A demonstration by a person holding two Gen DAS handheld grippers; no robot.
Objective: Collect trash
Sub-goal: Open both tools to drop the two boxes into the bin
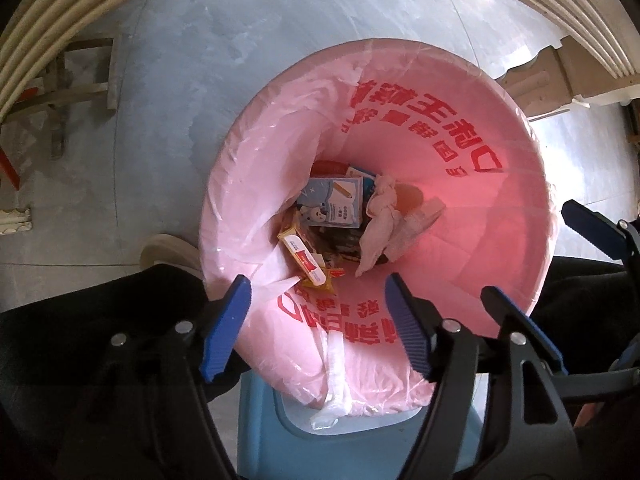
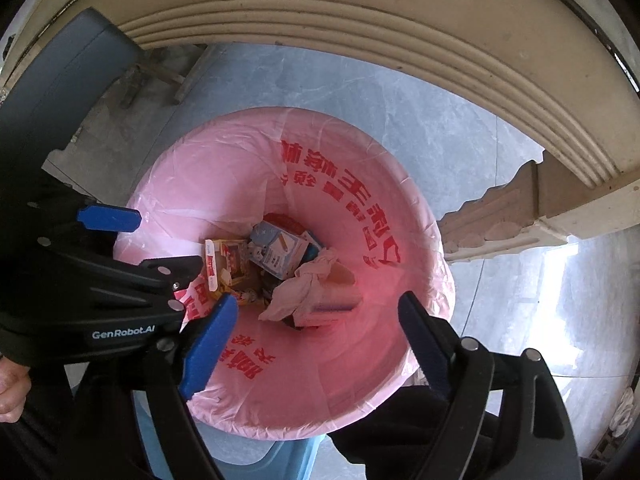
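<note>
A bin lined with a pink bag (image 1: 500, 184) printed with red characters fills both views from above. At its bottom lie a blue and white carton (image 1: 334, 204), a yellow and red packet (image 1: 304, 258) and a crumpled white tissue (image 1: 380, 220). My left gripper (image 1: 316, 284) hangs over the near rim, open, with nothing between its fingers. My right gripper (image 2: 318, 302) also points down into the bag (image 2: 360, 364), open and empty. The same carton (image 2: 280, 250) and tissue (image 2: 300, 288) show below it. Each gripper appears in the other's view: right gripper (image 1: 532, 252), left gripper (image 2: 160, 240).
The blue bin body (image 1: 264, 440) stands on a grey tiled floor (image 1: 180, 80). Cream moulded furniture (image 2: 360, 32) curves around the far side. A wooden stool (image 1: 80, 84) stands at the left. A shoe (image 1: 168, 248) and dark trousers (image 1: 80, 340) sit close to the bin.
</note>
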